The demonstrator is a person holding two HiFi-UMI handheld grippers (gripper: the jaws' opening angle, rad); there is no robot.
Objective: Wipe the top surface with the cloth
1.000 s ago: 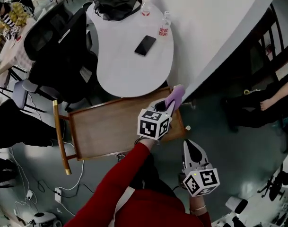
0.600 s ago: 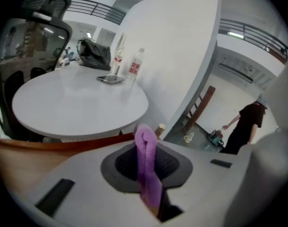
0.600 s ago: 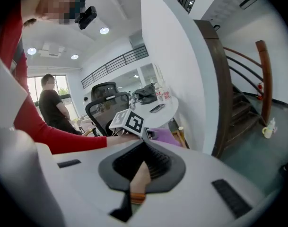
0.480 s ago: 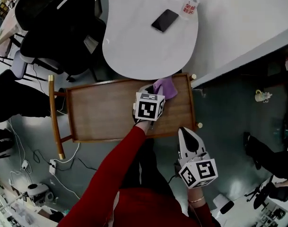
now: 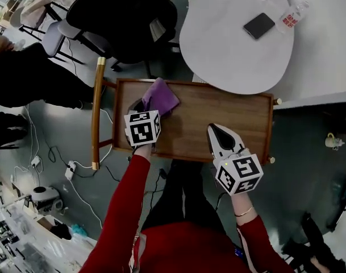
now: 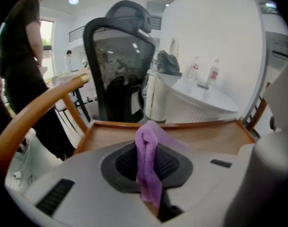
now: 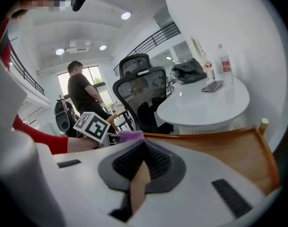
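A purple cloth [image 5: 162, 95] lies bunched on the left end of the wooden cart top [image 5: 218, 111]. My left gripper [image 5: 148, 104] is shut on it and presses it against the wood. In the left gripper view a fold of the cloth [image 6: 146, 161] stands between the shut jaws of the left gripper [image 6: 146, 141], with the wooden top [image 6: 207, 135] beyond. My right gripper [image 5: 220, 133] hovers over the front right part of the top, jaws together, holding nothing. In the right gripper view the right gripper [image 7: 143, 148] points across the wood [image 7: 219, 145] toward the cloth [image 7: 130, 135].
The cart's curved wooden handle [image 5: 96, 110] runs along its left end. A round white table [image 5: 229, 44] with a phone [image 5: 258, 25] and a bottle [image 5: 292, 16] overhangs the far right side. A black office chair [image 5: 127, 16] stands behind, and a person in black [image 5: 25, 78] at the left.
My left gripper has dragged the cloth from the right end of the wooden top to its left end. My right gripper now sits over the top's front right part.
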